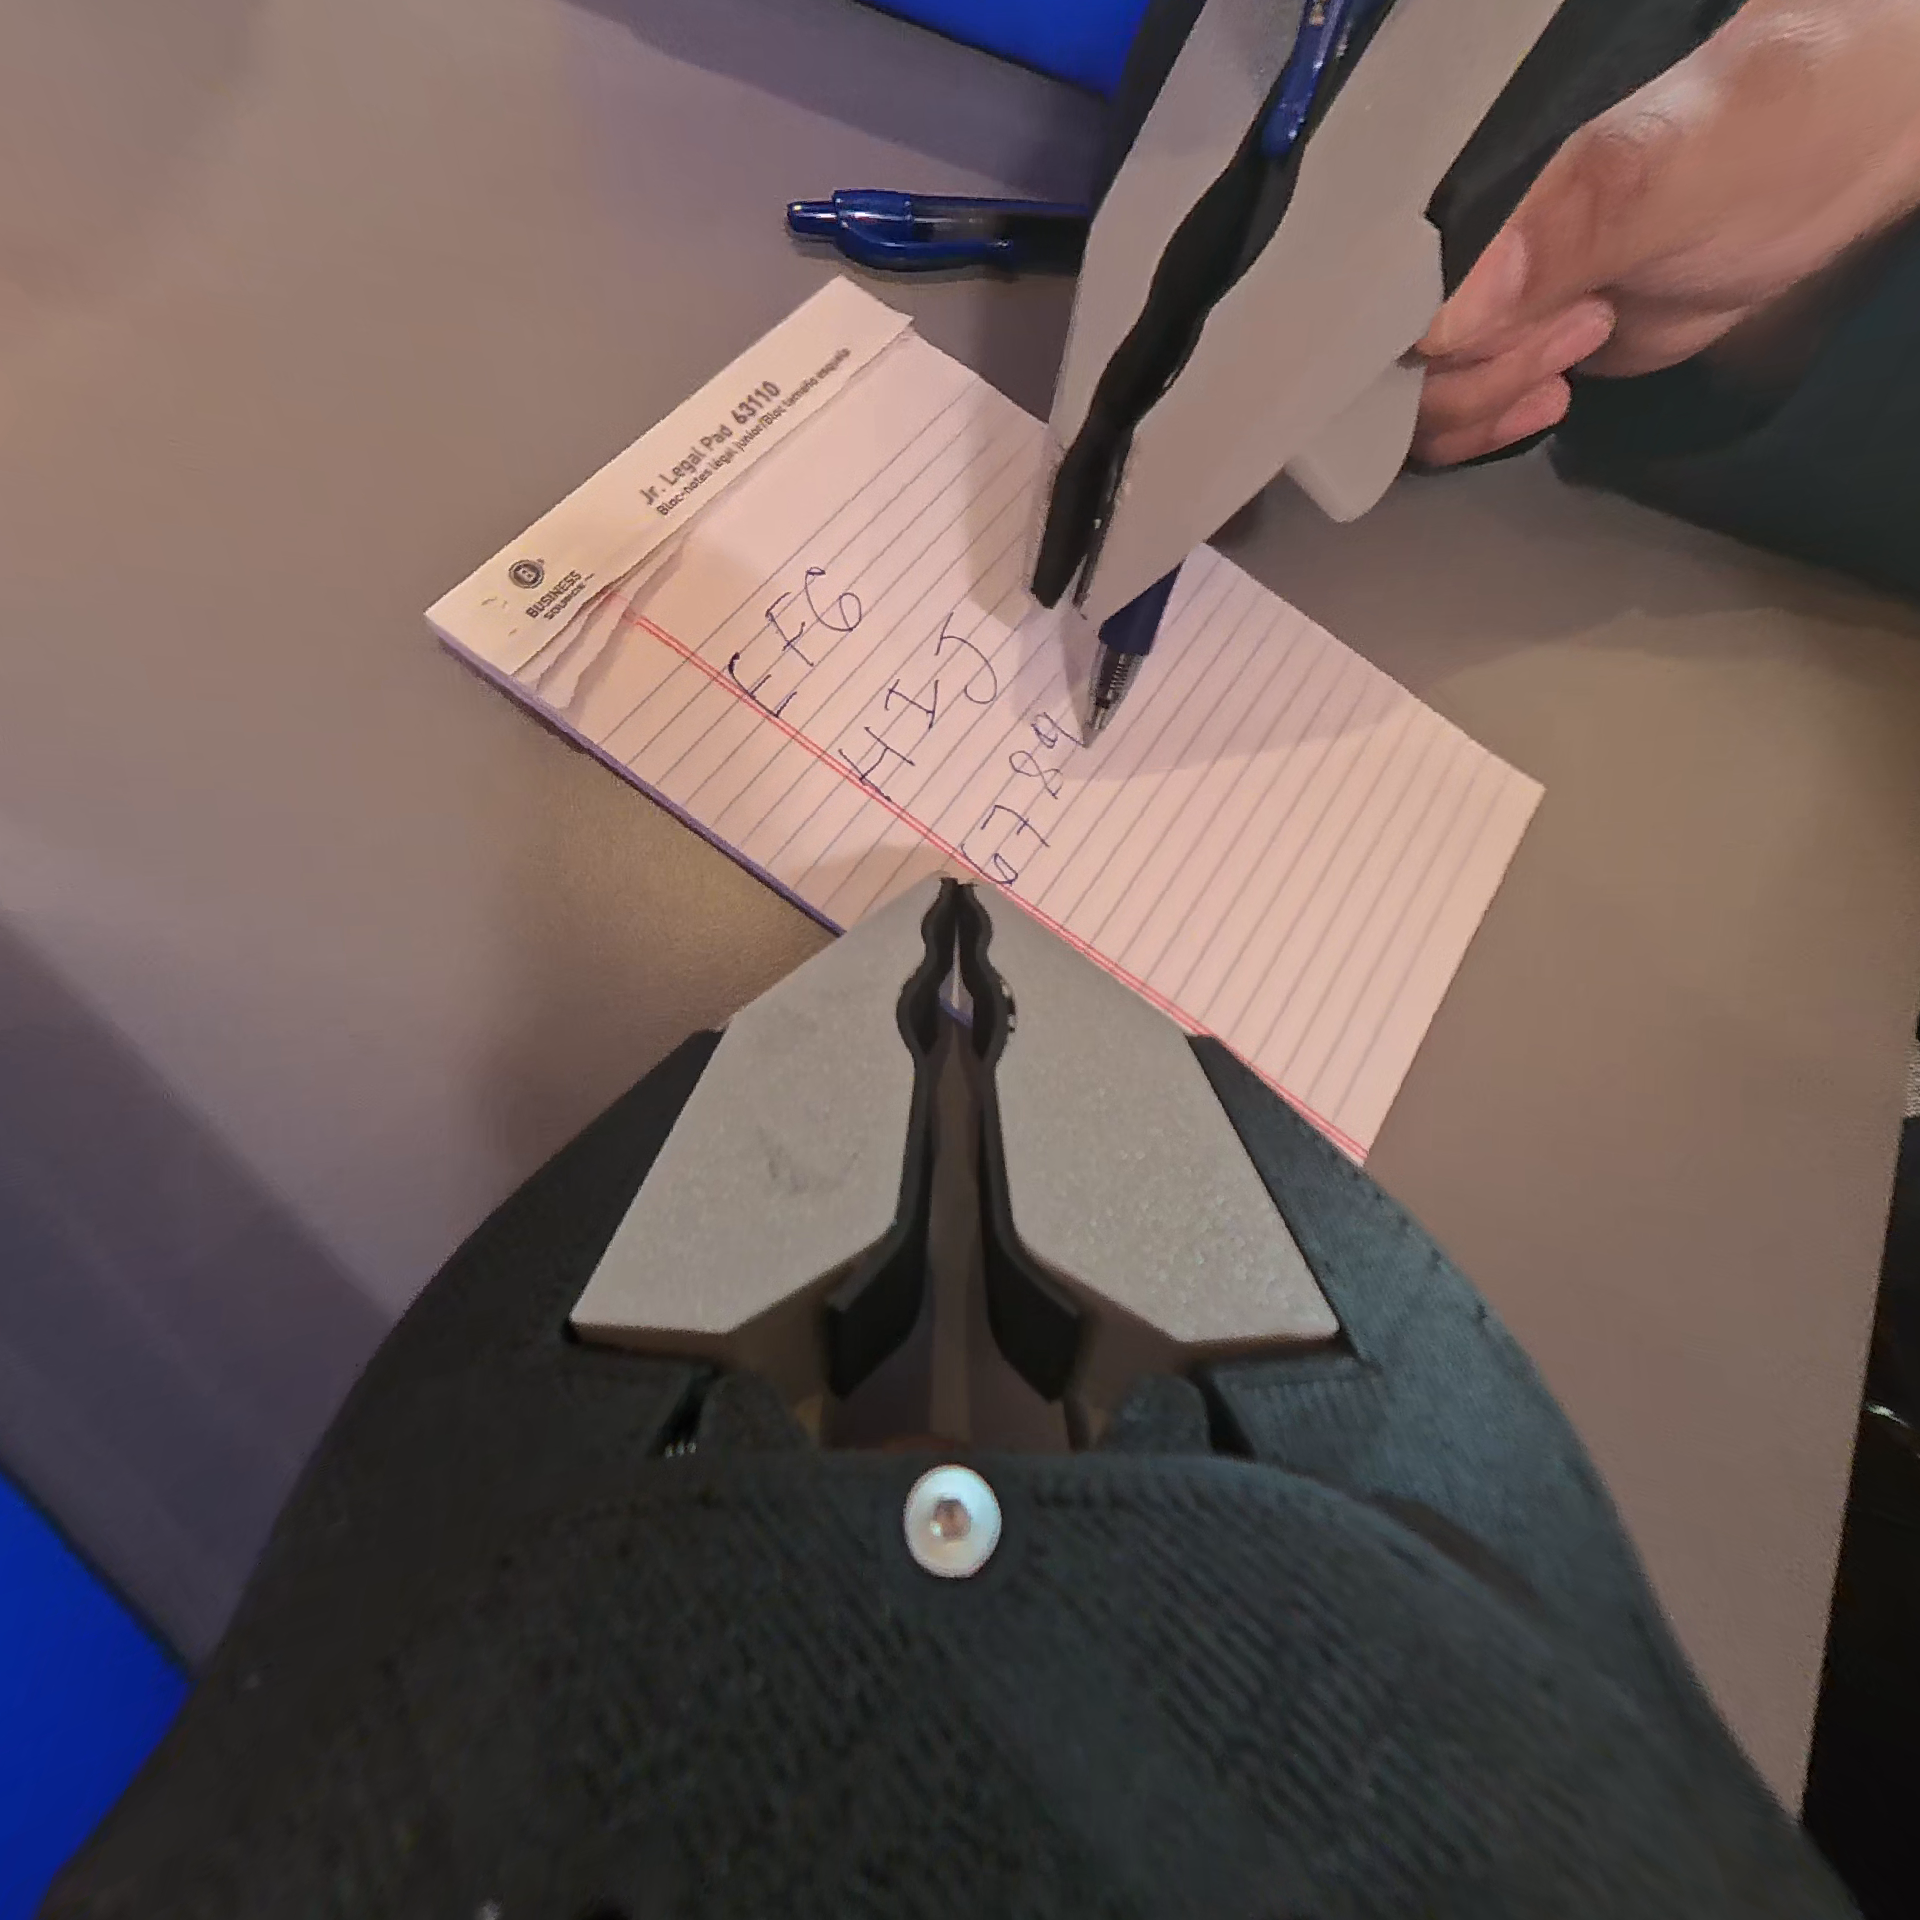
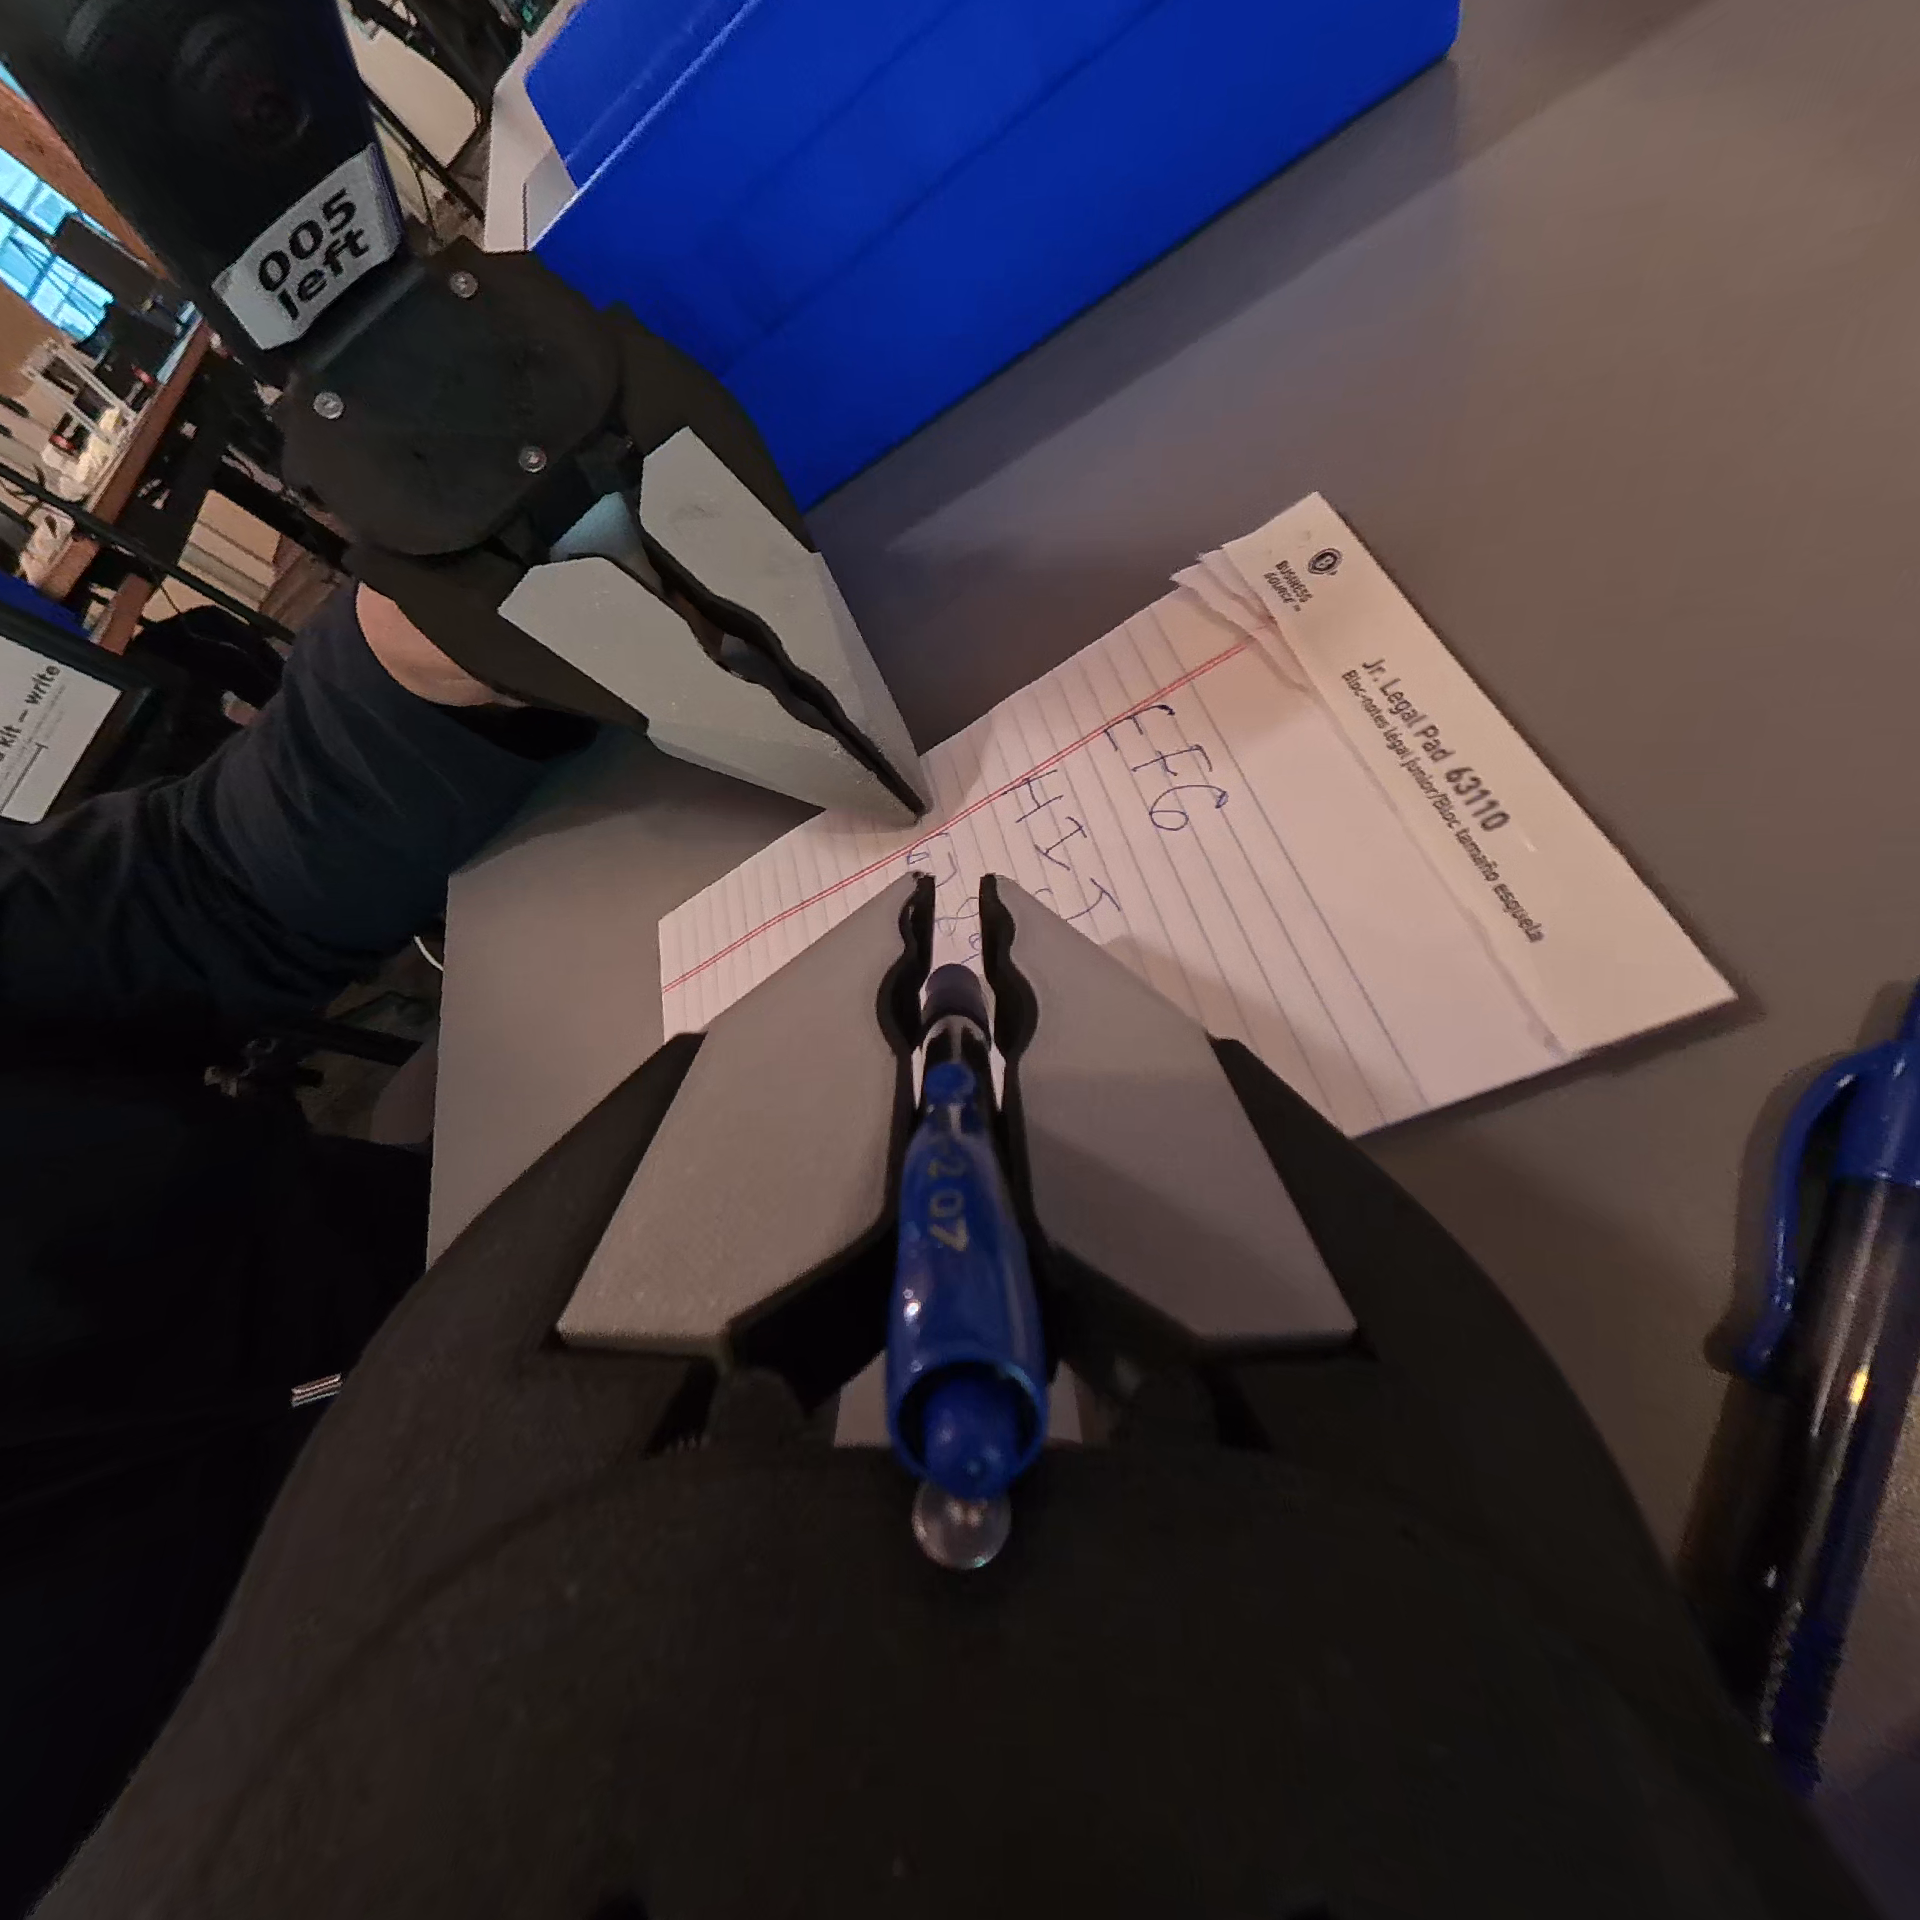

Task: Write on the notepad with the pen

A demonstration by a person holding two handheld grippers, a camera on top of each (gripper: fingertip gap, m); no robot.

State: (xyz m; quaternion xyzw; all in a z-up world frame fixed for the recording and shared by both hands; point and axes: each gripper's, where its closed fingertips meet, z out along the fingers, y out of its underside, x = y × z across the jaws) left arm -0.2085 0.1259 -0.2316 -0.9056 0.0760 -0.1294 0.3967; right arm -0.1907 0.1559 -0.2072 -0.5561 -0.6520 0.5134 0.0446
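Note:
A white lined notepad (image 1: 1195, 852) lies on the grey table and shows three rows of blue handwriting; it also shows in the right wrist view (image 2: 1299, 831). My right gripper (image 2: 954, 883) is shut on a blue pen (image 2: 961, 1195) that runs along its fingers. In the left wrist view the right gripper (image 1: 1070, 597) comes down from above and the pen tip (image 1: 1101, 712) touches the page at the end of the third row. My left gripper (image 1: 958, 894) is shut and empty, its tips pressing on the pad's left edge; it also shows in the right wrist view (image 2: 909, 805).
A second blue pen (image 1: 925, 223) lies on the table beyond the pad, and shows at the right in the right wrist view (image 2: 1829, 1299). A blue box (image 2: 987, 208) stands behind the pad. A hand (image 1: 1662, 260) holds the right gripper. The table edge (image 2: 442, 987) runs near the pad's lower end.

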